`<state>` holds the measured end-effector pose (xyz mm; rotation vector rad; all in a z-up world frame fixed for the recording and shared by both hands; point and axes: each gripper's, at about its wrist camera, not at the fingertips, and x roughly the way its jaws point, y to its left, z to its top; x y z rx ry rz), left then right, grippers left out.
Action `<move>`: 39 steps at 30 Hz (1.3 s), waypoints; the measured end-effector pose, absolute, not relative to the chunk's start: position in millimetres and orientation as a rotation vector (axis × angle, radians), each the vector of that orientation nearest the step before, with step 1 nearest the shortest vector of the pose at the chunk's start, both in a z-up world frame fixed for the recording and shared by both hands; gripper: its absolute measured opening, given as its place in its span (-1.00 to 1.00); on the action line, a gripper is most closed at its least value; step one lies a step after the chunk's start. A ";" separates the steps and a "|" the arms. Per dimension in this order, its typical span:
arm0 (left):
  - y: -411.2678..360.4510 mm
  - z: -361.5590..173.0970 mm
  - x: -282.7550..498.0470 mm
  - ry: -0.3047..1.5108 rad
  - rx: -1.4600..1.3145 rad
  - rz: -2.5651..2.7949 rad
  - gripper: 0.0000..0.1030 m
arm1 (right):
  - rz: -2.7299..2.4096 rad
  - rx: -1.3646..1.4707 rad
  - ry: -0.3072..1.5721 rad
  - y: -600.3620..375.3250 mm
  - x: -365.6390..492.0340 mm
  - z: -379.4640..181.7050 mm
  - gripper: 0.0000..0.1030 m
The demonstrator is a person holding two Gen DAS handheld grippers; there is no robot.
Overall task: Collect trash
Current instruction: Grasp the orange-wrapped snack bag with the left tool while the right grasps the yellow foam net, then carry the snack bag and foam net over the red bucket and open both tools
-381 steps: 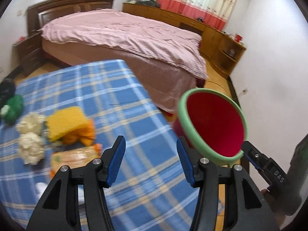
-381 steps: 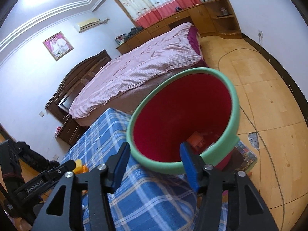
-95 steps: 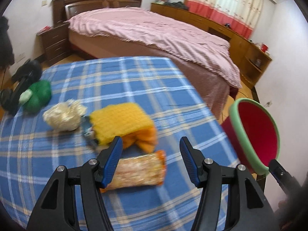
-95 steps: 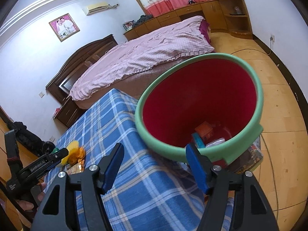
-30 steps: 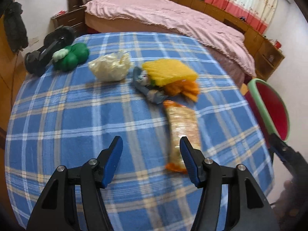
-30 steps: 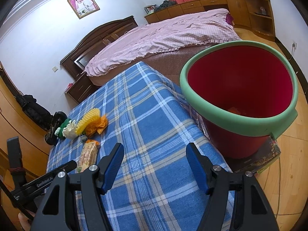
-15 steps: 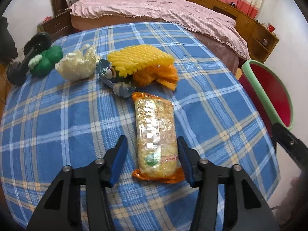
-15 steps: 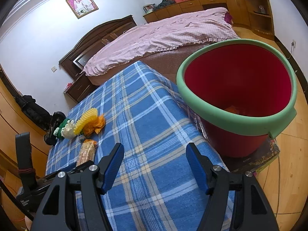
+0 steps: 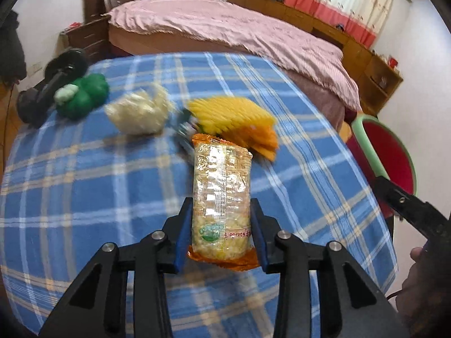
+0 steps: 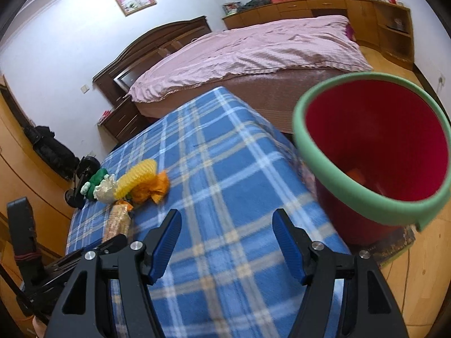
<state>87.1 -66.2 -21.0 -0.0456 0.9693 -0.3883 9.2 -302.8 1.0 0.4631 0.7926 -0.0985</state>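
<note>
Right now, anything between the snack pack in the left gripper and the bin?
Nothing visible. The left gripper has been closing around the snack pack. From there to the bin off the table's edge is only bare checked cloth. The right gripper hangs open over that stretch, holding nothing.

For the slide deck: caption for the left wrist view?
Left tongs closing around the snack packet on the checked tablecloth.

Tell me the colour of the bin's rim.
Green, around a red bin; the right wrist view shows it best.
</note>
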 end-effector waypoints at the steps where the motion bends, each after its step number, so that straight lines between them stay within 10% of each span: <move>1: -59.4 -17.2 89.4 0.960 -0.064 -0.384 -0.25 | -0.091 0.454 0.794 -298.9 14.0 2.6 0.35; 20: 27.3 -14.2 148.7 0.842 -0.206 -0.246 -0.25 | 0.050 0.342 0.870 -204.2 132.7 -2.6 0.35; 34: 29.8 -27.8 160.4 0.872 -0.257 -0.290 -0.25 | 0.097 0.355 0.878 -189.9 145.1 -11.2 -0.71; 39: 28.7 -19.2 145.3 0.845 -0.261 -0.282 -0.25 | 0.122 0.340 0.807 -186.1 127.5 4.4 -0.74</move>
